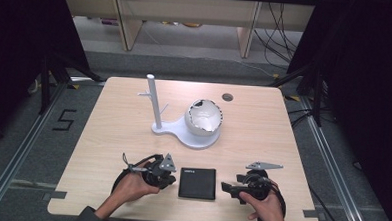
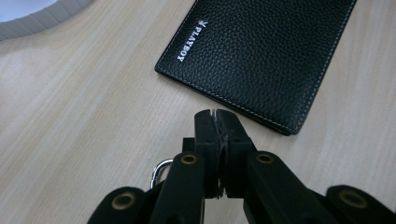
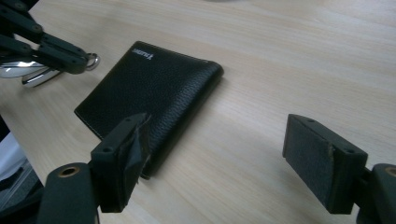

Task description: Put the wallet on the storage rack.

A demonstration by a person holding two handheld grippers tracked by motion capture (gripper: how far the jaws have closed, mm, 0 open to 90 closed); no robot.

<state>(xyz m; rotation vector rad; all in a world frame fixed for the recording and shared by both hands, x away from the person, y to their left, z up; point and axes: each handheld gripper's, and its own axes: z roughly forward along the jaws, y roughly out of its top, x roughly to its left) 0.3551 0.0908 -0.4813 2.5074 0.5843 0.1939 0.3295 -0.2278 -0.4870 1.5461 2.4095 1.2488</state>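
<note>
A: Lying flat near the table's (image 1: 263, 118) near edge, the black wallet (image 1: 197, 183) sits between the two grippers. State each gripper's position and jaw condition.

B: Left gripper (image 1: 172, 179): just left of the wallet, tips pointing right toward its left edge, close to it but apart. In the left gripper view the jaws are pressed together, pad against pad, with nothing between them. Right gripper (image 1: 226, 187): just right of the wallet, tips pointing left. In the right gripper view its jaws stand wide apart; one pad (image 3: 133, 149) overlaps the wallet's near corner, though contact cannot be confirmed.

A: Describe the wallet.

B: Rectangular, folded closed, pebbled black leather with pale stitching along the edges. A small silver brand mark (image 2: 189, 43) is stamped near one far corner. The folded spine faces right, toward the right gripper.
</note>
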